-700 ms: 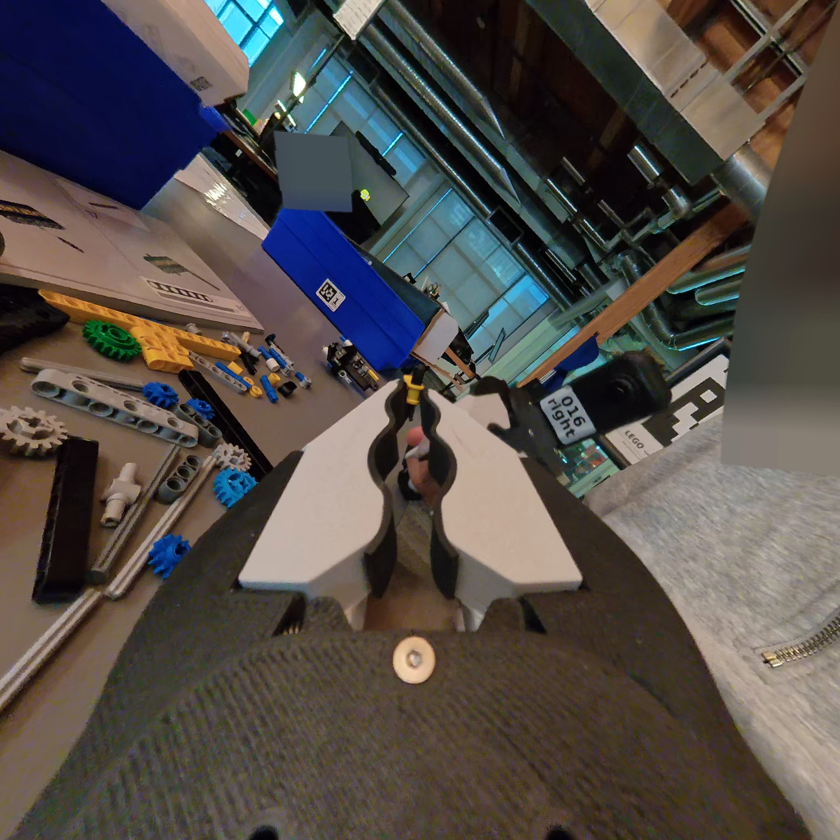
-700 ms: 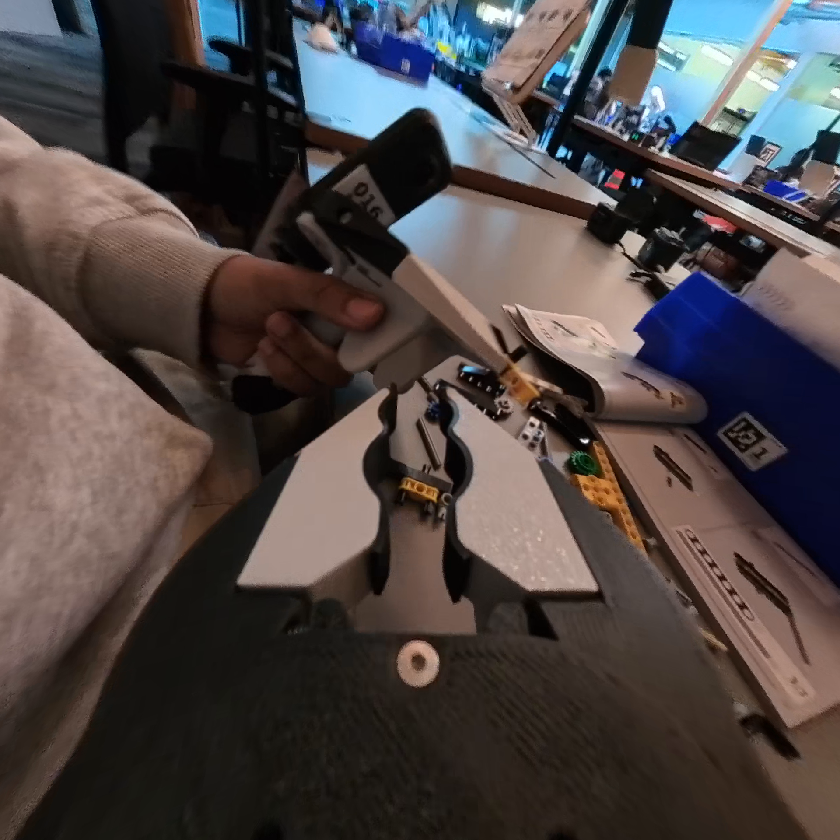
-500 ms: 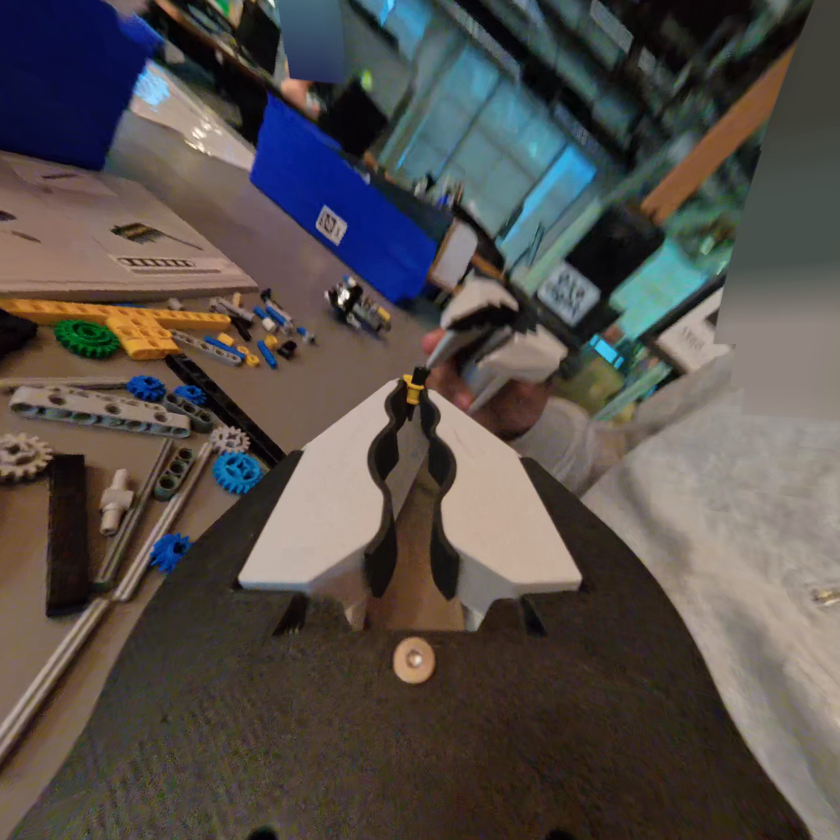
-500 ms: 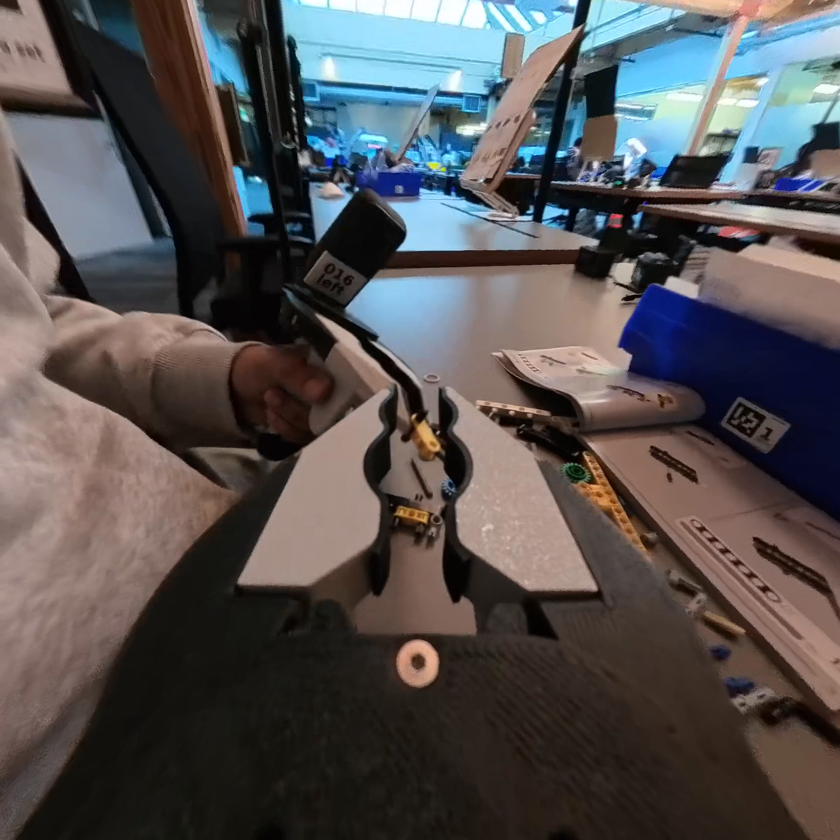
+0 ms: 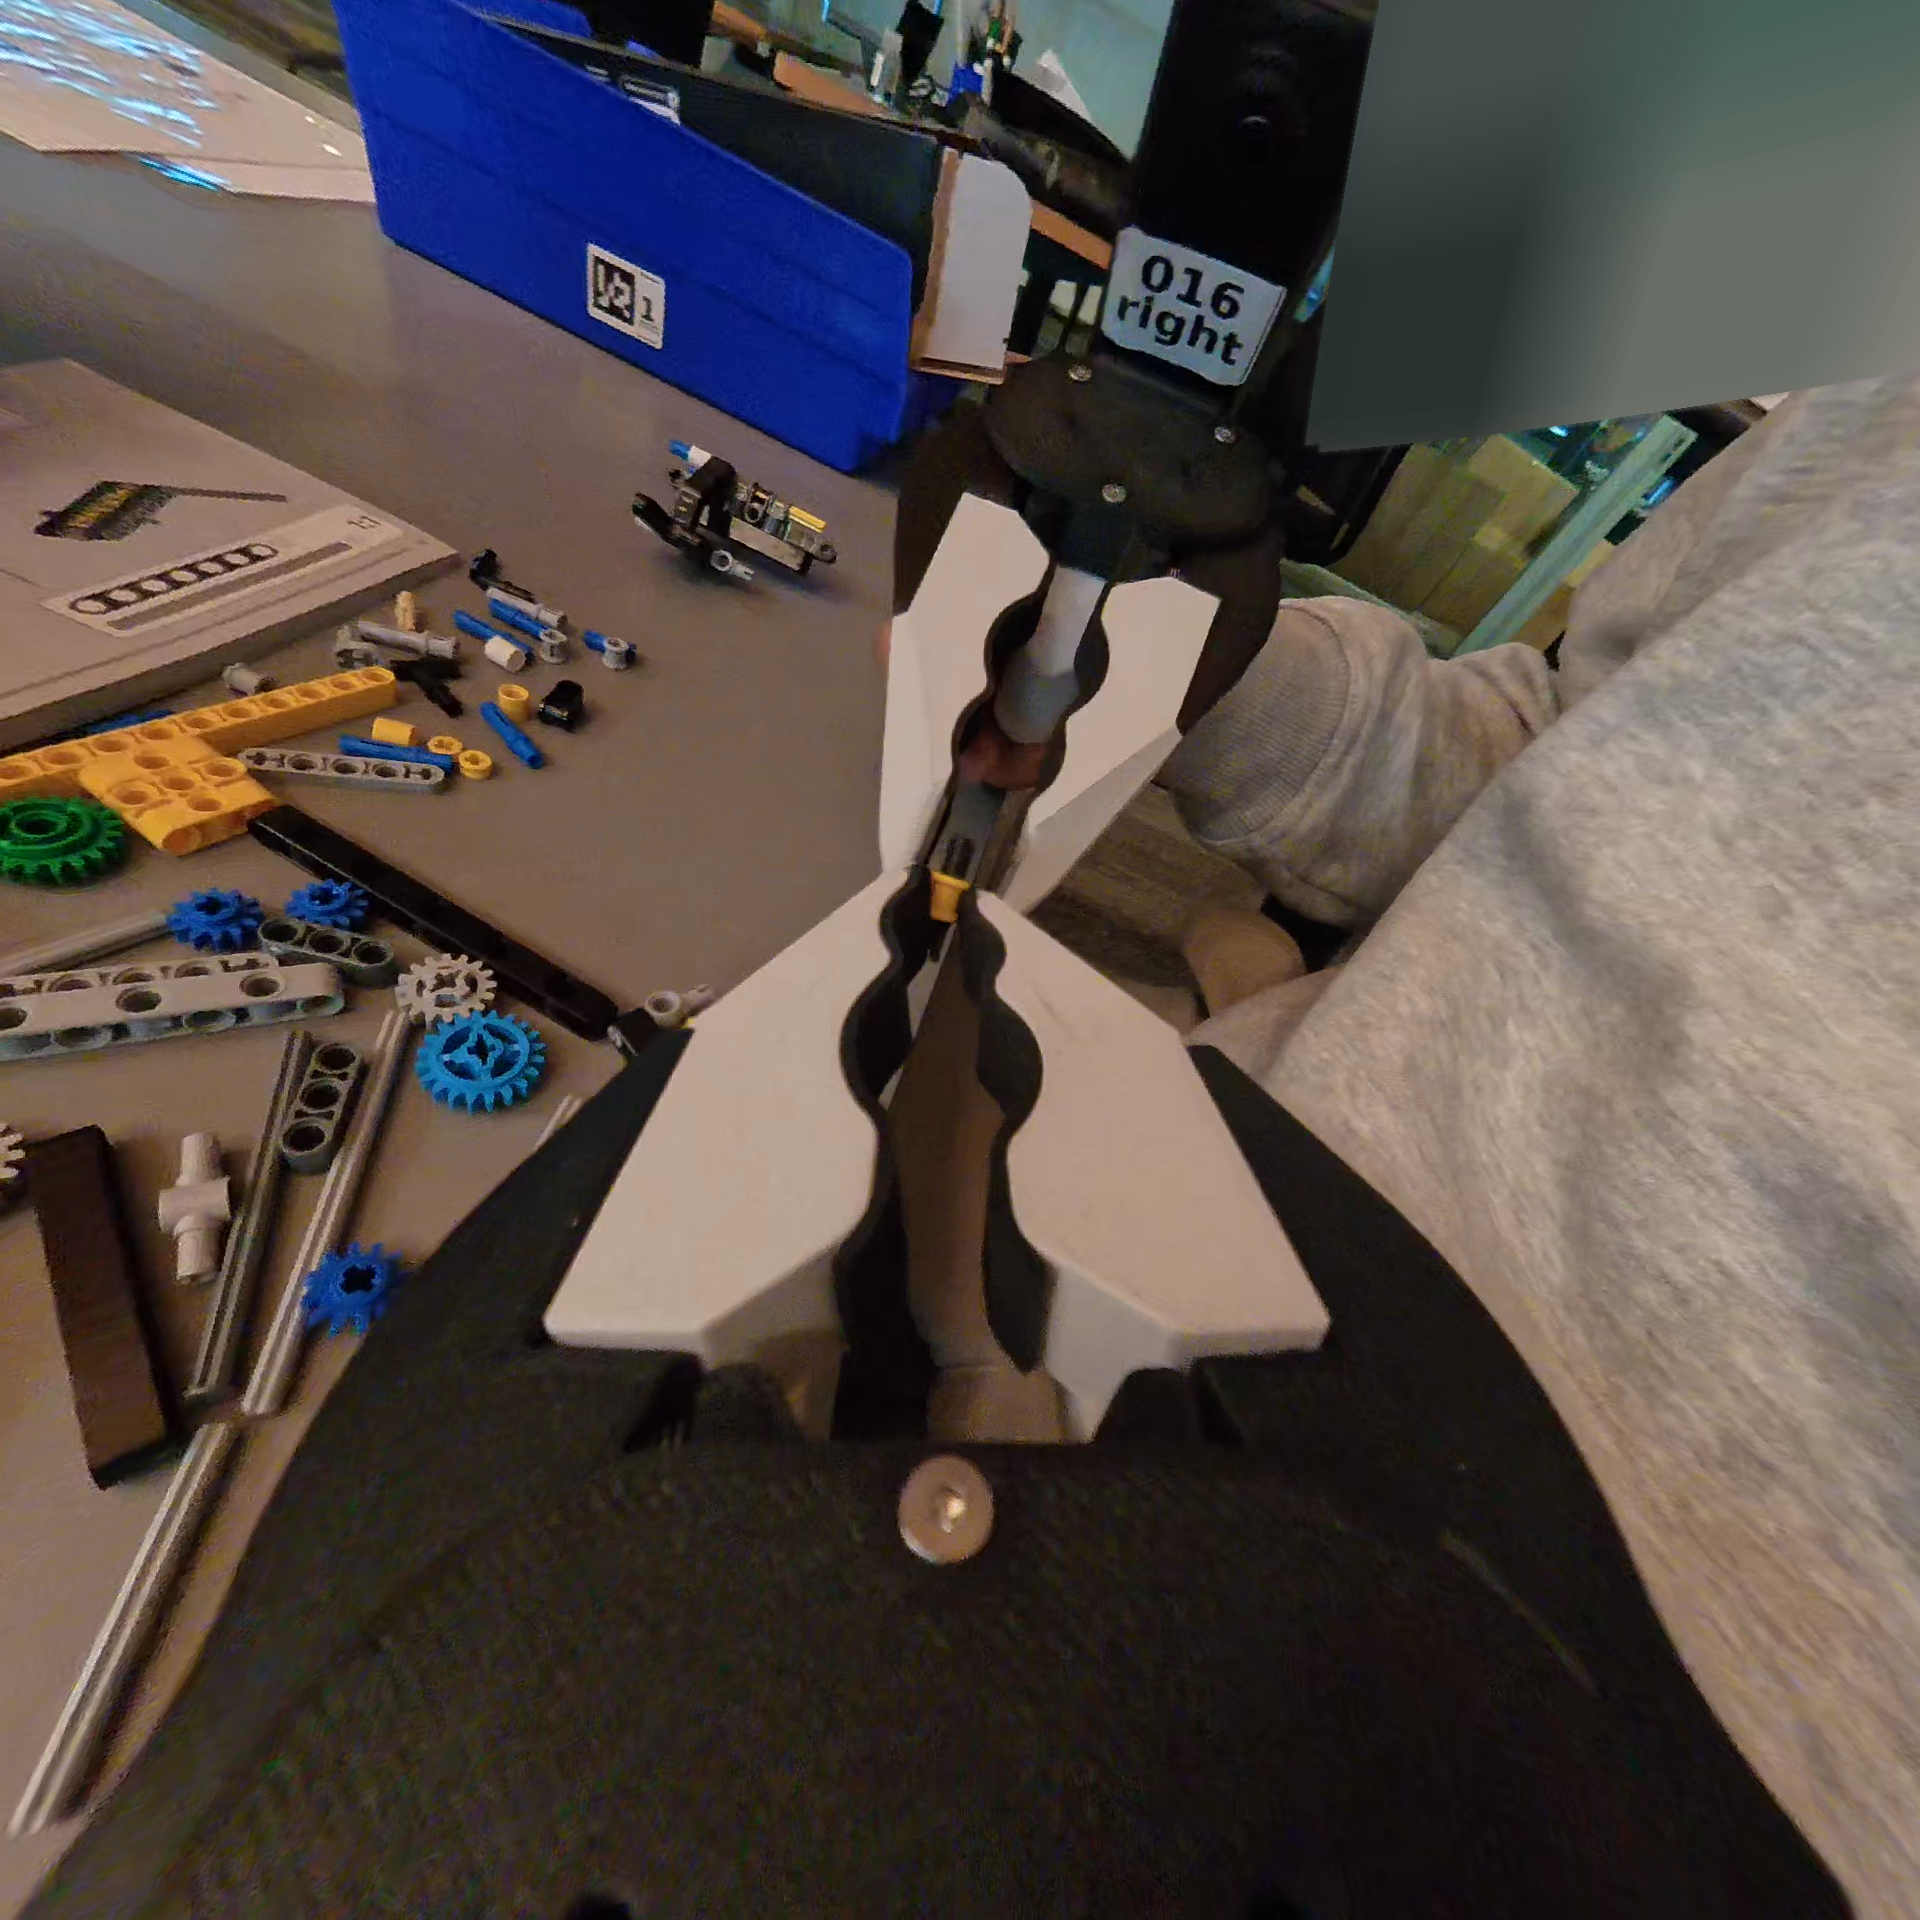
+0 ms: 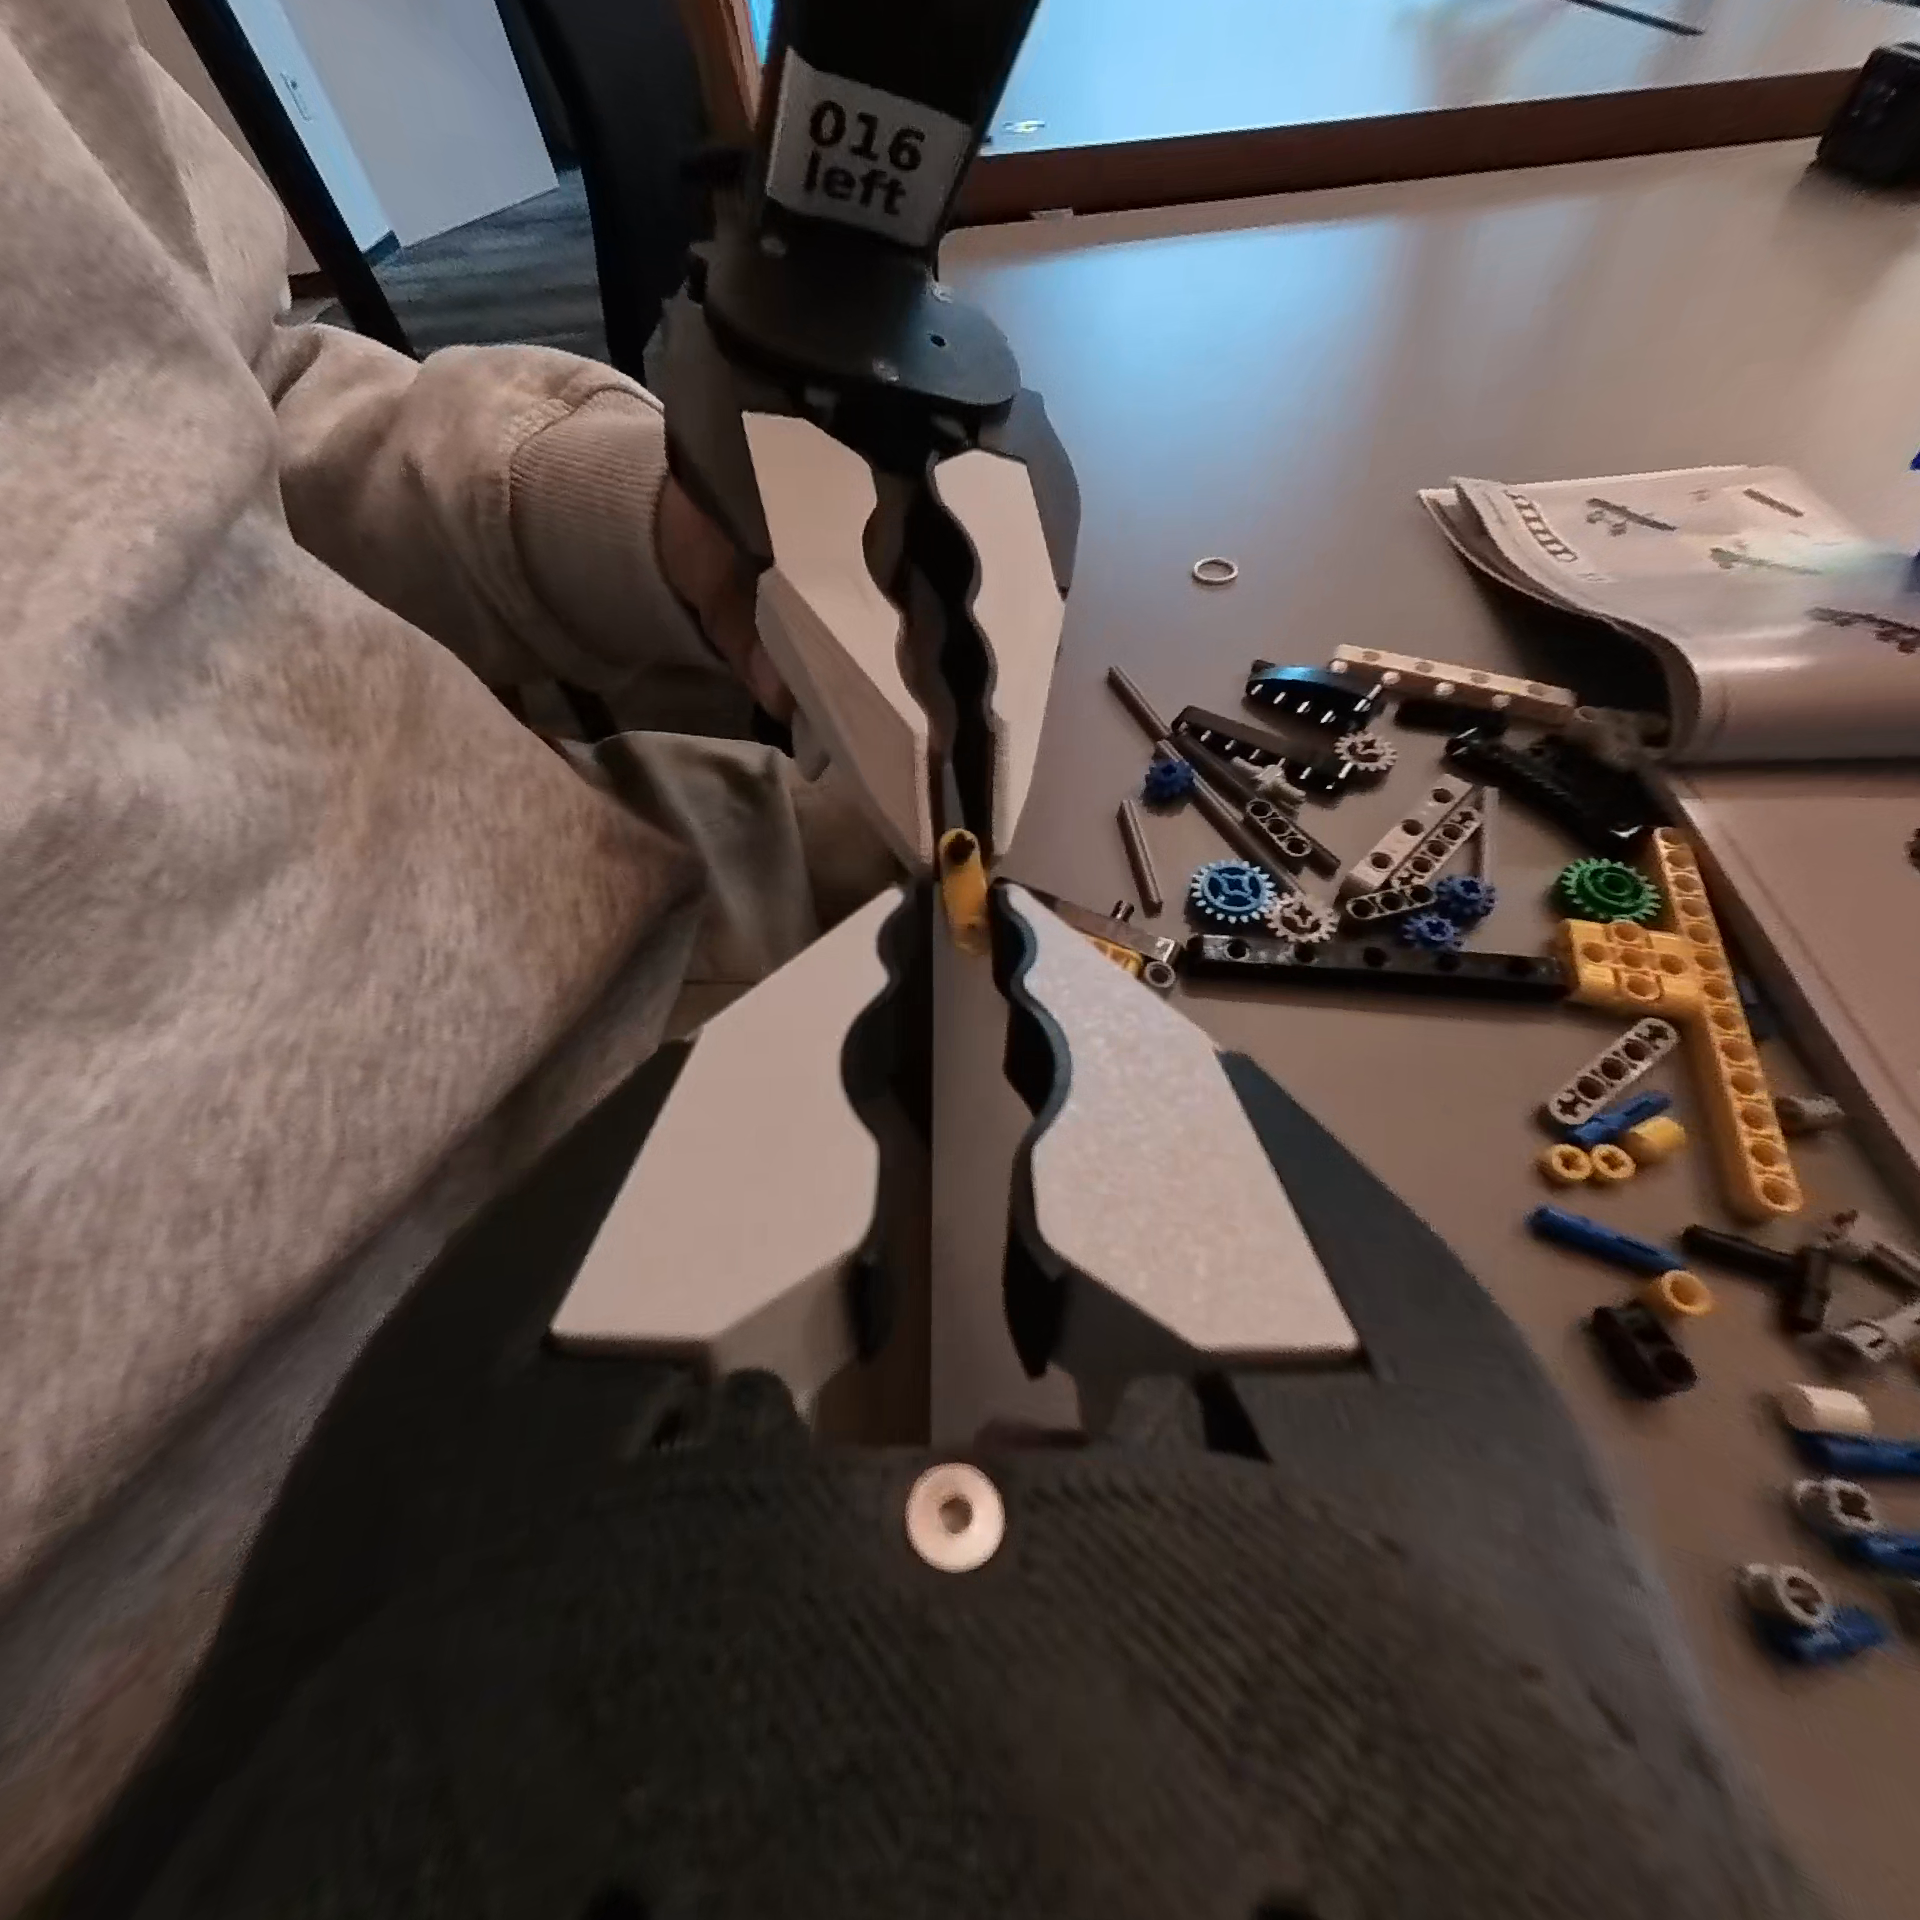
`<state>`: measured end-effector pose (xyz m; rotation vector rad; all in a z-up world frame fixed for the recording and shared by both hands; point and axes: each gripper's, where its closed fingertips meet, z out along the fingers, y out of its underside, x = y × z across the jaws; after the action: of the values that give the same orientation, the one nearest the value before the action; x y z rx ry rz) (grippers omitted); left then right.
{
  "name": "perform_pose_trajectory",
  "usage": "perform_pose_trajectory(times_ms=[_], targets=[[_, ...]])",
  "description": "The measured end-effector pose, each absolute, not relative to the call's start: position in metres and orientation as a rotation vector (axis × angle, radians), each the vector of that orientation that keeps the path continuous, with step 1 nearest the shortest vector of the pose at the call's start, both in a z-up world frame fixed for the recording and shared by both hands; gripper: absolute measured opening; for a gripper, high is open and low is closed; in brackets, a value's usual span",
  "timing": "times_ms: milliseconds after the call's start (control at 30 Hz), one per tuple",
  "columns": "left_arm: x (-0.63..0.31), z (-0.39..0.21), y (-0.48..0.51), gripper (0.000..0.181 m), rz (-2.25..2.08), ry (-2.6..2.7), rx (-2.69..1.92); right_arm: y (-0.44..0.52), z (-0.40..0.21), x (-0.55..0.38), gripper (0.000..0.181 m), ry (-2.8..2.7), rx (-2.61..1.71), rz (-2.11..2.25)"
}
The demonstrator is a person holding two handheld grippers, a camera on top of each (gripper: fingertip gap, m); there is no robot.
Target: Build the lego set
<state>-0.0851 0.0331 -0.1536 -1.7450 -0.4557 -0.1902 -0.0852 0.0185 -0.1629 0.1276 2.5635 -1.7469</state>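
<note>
My left gripper (image 5: pixel 943 902) is shut on a small yellow lego piece (image 5: pixel 943 894) at its fingertips, held in the air over the table's near edge. My right gripper (image 6: pixel 961 906) faces it tip to tip. Its jaws stand a narrow gap apart, one on each side of the yellow piece (image 6: pixel 961 883). The right gripper (image 5: pixel 951 847) also shows in the left wrist view, coming down from above. The left gripper (image 6: pixel 961 831) also shows in the right wrist view, with its wavy pads pressed together.
Loose lego parts lie on the grey table (image 5: pixel 644 831): yellow beams (image 5: pixel 156 748), blue gears (image 5: pixel 478 1060), a green gear (image 6: pixel 1605 883), black beams, and a small built assembly (image 5: pixel 738 514). An instruction booklet (image 6: pixel 1662 603) and a blue bin (image 5: pixel 644 208) stand behind. A grey-sleeved arm (image 6: pixel 260 831) is close. The tips of both grippers are at nearly the same place.
The two grippers have swung together and now meet tip to tip. The right gripper's tips have come around the yellow piece that the left gripper keeps holding.
</note>
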Motion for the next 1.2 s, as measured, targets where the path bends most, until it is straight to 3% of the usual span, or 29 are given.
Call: perform_pose_trajectory(times_ms=[233,767,900,1200], targets=[[-0.097,-0.139,0.029,0.015,-0.210,-0.525,-1.604,0.018,-0.144,-0.096,0.006,2.425,0.269,-1.874],[-0.094,-0.124,0.023,0.002,-0.284,-0.496,-1.515,0.012,-0.131,-0.094,0.006,2.220,0.350,-1.939],[-0.091,-0.133,0.026,0.001,-0.246,-0.476,-1.591,0.016,-0.134,-0.094,0.020,2.248,0.324,-1.910],[-0.084,-0.143,0.026,0.001,-0.267,-0.440,-1.671,0.018,-0.139,-0.089,0.022,2.277,0.276,-1.856]])
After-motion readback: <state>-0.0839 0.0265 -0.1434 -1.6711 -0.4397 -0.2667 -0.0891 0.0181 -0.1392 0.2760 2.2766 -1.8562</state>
